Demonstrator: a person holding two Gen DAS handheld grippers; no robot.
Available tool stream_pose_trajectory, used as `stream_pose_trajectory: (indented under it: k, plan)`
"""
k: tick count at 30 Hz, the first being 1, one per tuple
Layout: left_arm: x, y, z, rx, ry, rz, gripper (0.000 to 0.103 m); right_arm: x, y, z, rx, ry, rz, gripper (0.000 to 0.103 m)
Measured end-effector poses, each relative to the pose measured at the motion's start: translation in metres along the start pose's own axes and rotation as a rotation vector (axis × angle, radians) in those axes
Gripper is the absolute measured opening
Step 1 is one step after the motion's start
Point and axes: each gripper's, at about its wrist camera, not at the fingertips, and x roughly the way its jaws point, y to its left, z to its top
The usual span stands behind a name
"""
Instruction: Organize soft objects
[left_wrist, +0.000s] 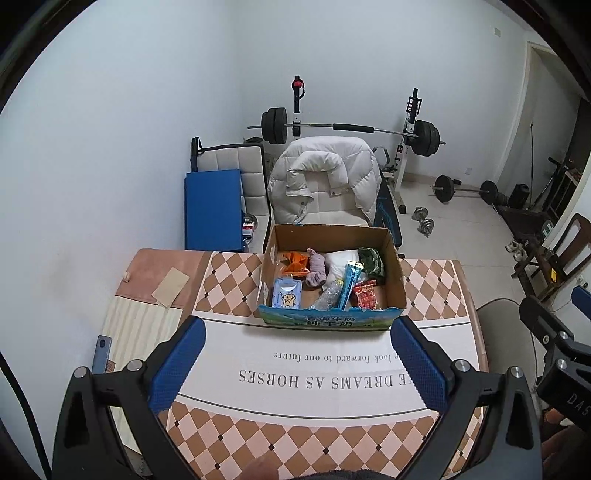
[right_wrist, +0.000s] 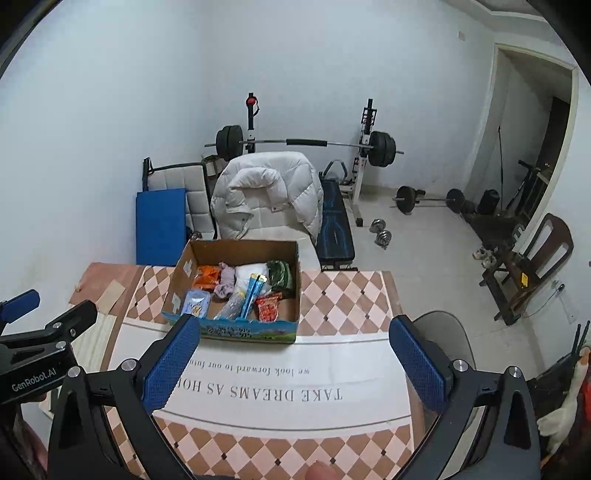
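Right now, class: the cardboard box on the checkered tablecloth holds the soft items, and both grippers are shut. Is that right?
Not quite. The left gripper and right gripper are both open and empty, as each wrist view shows. The cardboard box does sit on the checkered tablecloth, holding the items.

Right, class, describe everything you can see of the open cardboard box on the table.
The brown open-topped cardboard box sits upright on the checked tablecloth, its near wall printed blue and green with white characters. Its flaps look removed and the near rim looks torn. Inside lie soft items and packets: an orange packet, a mauve cloth, a white bundle, a blue tissue pack and a red snack bag. Neither hand-held gripper touches it.
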Motion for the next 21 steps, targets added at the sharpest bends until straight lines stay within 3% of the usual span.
stream_pose_trajectory:
  k: [21]
  plan:
    - [0.0048, 0.0008, 0.0095, -0.002, -0.014, -0.004, 0.103, 0.0089, 0.0034, 0.0077, -0.017, -0.026, -0.014, 0.103]
